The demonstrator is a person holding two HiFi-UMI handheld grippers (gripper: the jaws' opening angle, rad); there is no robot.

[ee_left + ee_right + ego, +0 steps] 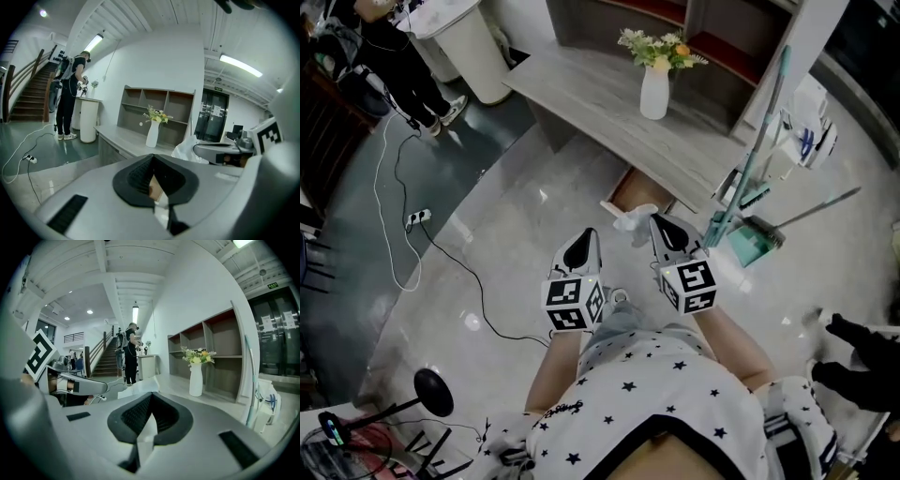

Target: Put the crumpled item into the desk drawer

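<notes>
A crumpled white paper hangs above the floor in front of the grey desk, and my right gripper is shut on it. In the right gripper view the paper shows white between the closed jaws and bulges out past the tip of my right gripper. Just beyond the paper, the desk drawer stands pulled open, brown inside. My left gripper hovers to the left of the paper, shut and holding nothing. From my left gripper I see the paper at the right.
A white vase with flowers stands on the desk. A teal broom and dustpan lean against the desk's right end. A black cable runs over the glossy floor at the left. A person stands by a white bin at the far left.
</notes>
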